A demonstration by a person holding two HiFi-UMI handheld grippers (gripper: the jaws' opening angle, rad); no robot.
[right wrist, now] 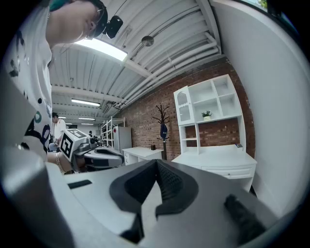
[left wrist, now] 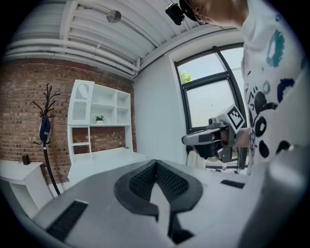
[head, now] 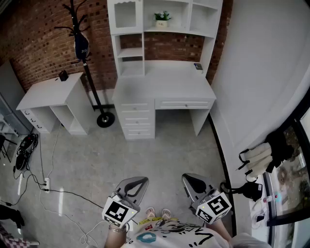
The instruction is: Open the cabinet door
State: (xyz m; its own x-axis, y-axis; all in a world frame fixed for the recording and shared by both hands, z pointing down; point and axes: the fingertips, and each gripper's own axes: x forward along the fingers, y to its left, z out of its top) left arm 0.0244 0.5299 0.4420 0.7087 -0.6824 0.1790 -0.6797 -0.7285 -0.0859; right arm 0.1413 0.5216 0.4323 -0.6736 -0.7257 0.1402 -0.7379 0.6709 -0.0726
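Brick wall (head: pixel 43 34) runs along the far side of the room, and a grey floor (head: pixel 145 155) lies under both tools. The left gripper (head: pixel 139 181) has its two jaws pressed together, with nothing between them. The right gripper (head: pixel 190 181) is just beside it on its right. Its jaws are pressed together too, and they hold nothing. Both point almost level, tipped a little down.

Far ahead of both grippers stands a white desk (head: pixel 164 86) with tall shelves (head: pixel 131 52) on top. The cabinet door (head: pixel 125 14) has a curved top and sits high up in the left part of those shelves. It looks shut, and it is well apart from both grippers. A small green plant (head: pixel 162 18) sits on a shelf to the right of the door. Ahead and to the left of the left gripper are a black coat stand (head: pixel 86 68) and a smaller white desk (head: pixel 53 99).
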